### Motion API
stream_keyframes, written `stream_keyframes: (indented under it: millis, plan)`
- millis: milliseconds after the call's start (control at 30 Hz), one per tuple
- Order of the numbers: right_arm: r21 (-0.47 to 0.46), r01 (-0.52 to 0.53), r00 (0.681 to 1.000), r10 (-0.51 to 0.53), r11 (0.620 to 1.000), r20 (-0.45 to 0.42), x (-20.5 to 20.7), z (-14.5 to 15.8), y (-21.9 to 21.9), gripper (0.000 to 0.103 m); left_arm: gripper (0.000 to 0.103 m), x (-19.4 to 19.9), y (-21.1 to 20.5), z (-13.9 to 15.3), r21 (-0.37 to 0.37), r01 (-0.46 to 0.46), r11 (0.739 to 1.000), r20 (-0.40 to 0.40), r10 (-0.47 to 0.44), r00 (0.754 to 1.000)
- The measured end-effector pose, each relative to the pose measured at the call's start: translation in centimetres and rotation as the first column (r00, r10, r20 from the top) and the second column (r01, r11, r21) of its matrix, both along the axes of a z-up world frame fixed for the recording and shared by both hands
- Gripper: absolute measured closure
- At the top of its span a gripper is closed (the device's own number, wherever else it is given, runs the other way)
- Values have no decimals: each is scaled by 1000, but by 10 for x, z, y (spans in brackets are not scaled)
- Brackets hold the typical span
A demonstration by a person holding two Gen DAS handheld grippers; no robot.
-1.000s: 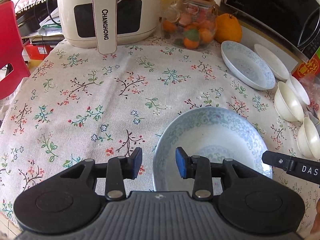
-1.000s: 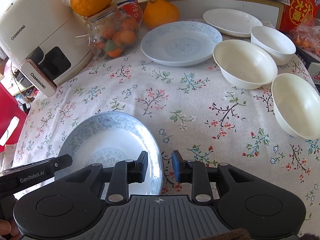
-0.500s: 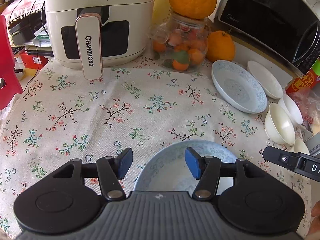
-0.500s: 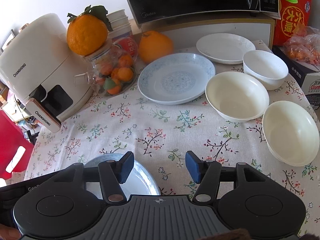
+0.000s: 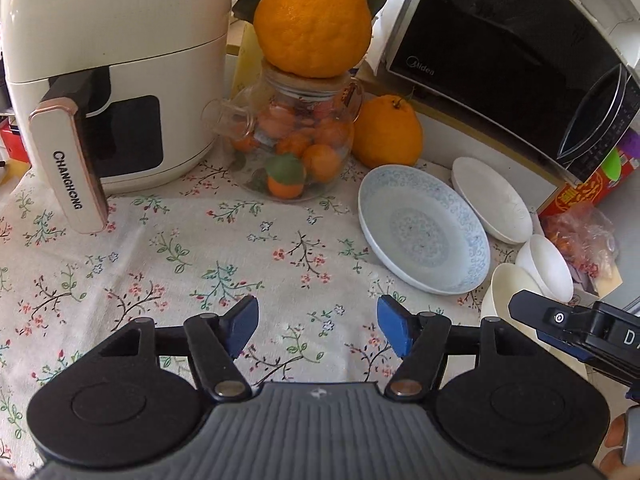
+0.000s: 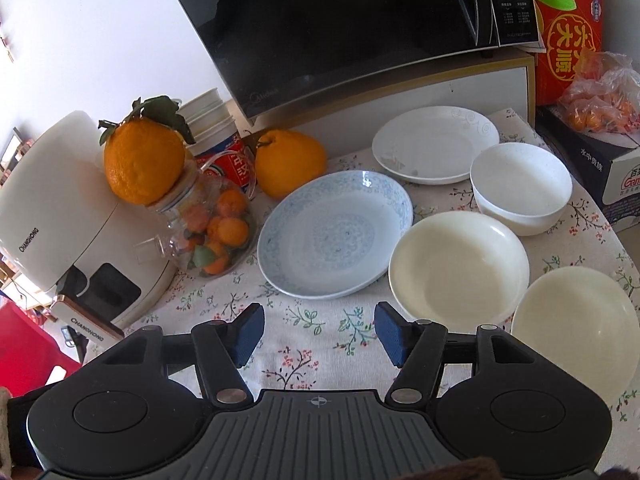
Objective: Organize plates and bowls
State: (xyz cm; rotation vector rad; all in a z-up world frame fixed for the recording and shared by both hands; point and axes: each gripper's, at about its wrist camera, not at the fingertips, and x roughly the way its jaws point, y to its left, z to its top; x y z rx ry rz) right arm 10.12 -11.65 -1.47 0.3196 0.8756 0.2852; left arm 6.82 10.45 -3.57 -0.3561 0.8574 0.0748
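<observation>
Both grippers hover over a floral cotton tablecloth (image 6: 316, 344). The left gripper (image 5: 316, 330) has blue rubbery pads; its jaws have just been opening and now stand apart with nothing between them. The right gripper (image 6: 318, 332) matches it, its jaws also just opened and holding nothing. Just ahead of the right gripper lies a shallow, glossy blue-patterned plate (image 6: 334, 236). To the right of that gripper sit two smooth cream bowls (image 6: 458, 266), round and matte. Farther ahead are a deeper white bowl (image 6: 520, 188) and a flat white plate (image 6: 434, 144) with a faint scroll on its rim.
</observation>
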Motion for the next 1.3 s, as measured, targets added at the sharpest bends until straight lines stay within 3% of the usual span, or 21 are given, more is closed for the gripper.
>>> stream_keyframes:
  millis: [133, 267, 500, 733, 1067, 1300]
  plan:
    - [4, 40, 999, -40, 999, 2, 31, 2, -9, 42, 40, 25, -6, -3, -12, -6, 1000, 21, 6, 1000]
    - [19, 63, 998, -63, 998, -12, 66, -1, -15, 42, 42, 52, -9, -15, -48, -29, 998, -7, 29, 1000]
    - [-42, 76, 996, -77, 996, -33, 111, -18, -18, 42, 48, 83, -20, -31, -57, -52, 997, -35, 50, 998]
    - [-134, 38, 998, -43, 990, -36, 125, -32, -10, 42, 50, 101, -24, -43, -65, -47, 997, -56, 43, 998]
    - [-130, 32, 996, -42, 991, -79, 136, -46, -11, 42, 50, 106, -7, -48, -114, -70, 991, -53, 64, 997]
    - [-126, 48, 993, -61, 991, -104, 145, -55, -17, 43, 57, 110, -10, -52, -124, -54, 991, -46, 48, 998]
